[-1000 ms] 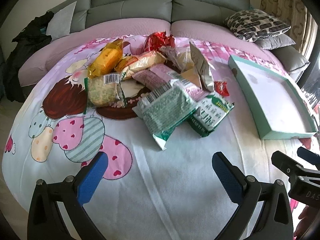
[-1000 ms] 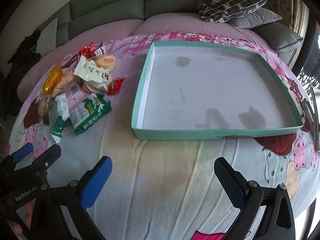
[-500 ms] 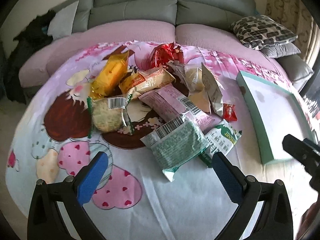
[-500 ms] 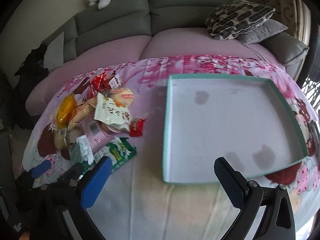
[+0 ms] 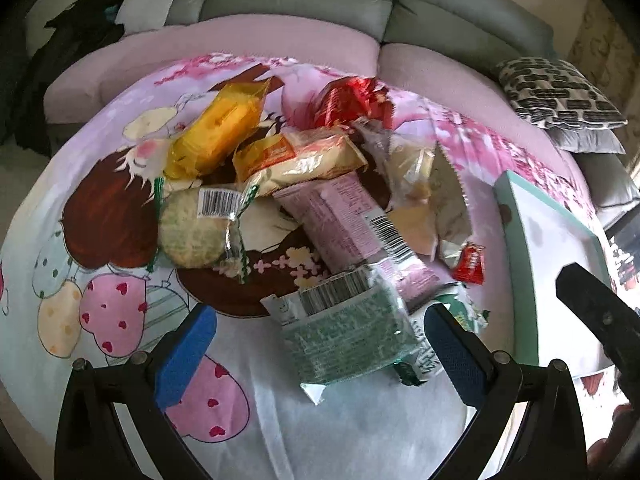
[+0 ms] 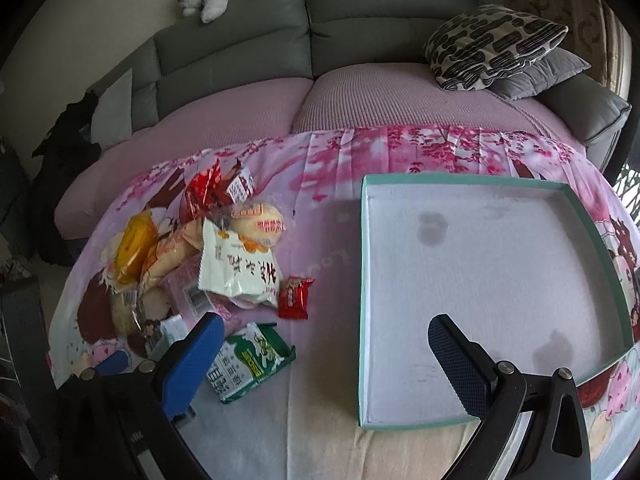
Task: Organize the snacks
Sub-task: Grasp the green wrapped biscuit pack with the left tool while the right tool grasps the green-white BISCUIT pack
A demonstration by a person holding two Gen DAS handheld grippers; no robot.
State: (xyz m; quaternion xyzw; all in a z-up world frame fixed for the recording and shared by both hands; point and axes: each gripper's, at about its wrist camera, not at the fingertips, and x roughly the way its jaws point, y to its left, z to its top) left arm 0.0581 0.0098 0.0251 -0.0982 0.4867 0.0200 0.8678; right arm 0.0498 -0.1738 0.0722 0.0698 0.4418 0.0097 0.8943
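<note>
left gripper (image 5: 320,348) advanced, green packet (image 5: 352,344) between jaws

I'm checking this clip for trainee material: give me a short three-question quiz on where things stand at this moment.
1. True or false: the teal tray already holds a snack.
2. Which packet lies nearest the left gripper? A) yellow packet B) green packet C) small red packet
3. Fill in: both grippers, the right gripper included, are ____.

Key: 1 false; 2 B; 3 open.
</note>
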